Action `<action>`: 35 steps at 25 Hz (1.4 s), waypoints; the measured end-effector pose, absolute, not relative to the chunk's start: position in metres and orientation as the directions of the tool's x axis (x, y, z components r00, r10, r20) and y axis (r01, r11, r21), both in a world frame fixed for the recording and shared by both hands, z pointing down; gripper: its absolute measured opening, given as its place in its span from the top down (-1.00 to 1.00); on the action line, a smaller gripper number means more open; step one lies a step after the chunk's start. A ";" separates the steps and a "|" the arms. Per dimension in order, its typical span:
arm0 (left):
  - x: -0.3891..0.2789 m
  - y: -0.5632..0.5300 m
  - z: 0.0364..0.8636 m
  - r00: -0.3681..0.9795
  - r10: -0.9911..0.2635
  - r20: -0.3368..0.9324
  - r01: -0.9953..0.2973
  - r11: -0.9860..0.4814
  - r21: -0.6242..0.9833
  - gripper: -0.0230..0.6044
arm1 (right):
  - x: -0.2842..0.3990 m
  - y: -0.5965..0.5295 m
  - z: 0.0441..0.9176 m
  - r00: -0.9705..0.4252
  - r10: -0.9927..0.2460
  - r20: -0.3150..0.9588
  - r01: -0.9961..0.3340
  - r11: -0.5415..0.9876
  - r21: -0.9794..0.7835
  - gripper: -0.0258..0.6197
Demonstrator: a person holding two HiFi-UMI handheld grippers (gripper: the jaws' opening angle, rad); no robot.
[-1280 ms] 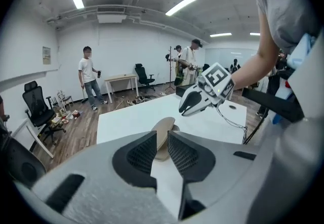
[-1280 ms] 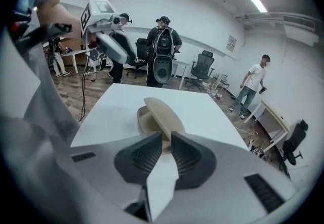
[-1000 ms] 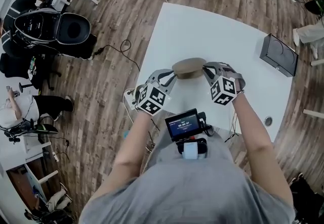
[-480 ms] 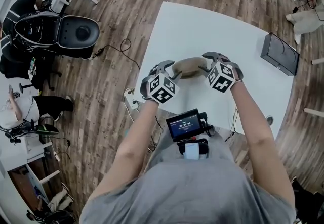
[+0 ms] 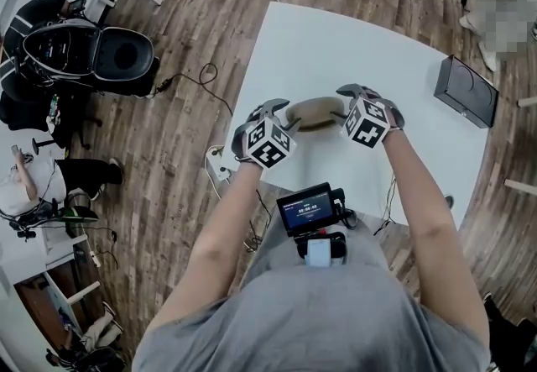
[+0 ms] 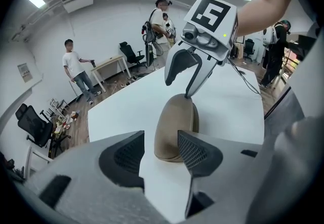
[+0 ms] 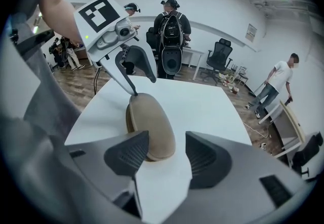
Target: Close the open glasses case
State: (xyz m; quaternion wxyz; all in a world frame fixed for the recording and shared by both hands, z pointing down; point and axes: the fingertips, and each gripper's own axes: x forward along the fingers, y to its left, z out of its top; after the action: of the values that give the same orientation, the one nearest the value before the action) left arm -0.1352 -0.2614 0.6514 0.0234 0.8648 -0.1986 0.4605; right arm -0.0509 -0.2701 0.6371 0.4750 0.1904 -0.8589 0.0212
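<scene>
Glasses case [image 5: 315,112] lower; black box [image 5: 466,91] well apart.

No legible text; screen [image 5: 309,209] digits blurred.

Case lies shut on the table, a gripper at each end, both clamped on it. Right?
Not clamped. The gripper views show left gripper and right gripper with jaws apart, just opened, pads off the case. It does lie shut on the table, one gripper at each end.
</scene>
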 end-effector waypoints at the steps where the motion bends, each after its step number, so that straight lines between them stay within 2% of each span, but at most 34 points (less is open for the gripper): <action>1: -0.136 -0.261 0.652 0.496 -0.319 0.808 -0.363 -0.921 -0.140 0.32 | -0.051 -0.267 0.638 -0.471 -0.298 0.830 -0.341 0.930 0.141 0.28; 11: -0.136 -0.242 0.677 0.462 -0.290 0.838 -0.304 -0.940 -0.158 0.29 | -0.056 -0.246 0.665 -0.410 -0.279 0.868 -0.269 0.947 0.177 0.25; 35: -0.136 -0.240 0.684 0.442 -0.311 0.841 -0.274 -0.940 -0.203 0.28 | -0.058 -0.244 0.673 -0.378 -0.302 0.875 -0.273 0.940 0.207 0.24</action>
State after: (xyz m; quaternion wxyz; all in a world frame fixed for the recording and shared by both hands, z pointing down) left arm -0.1357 -0.2401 0.6839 -0.0181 0.8490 -0.1723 0.4993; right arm -0.0576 -0.2440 0.6727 0.5300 0.1733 -0.8300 -0.0138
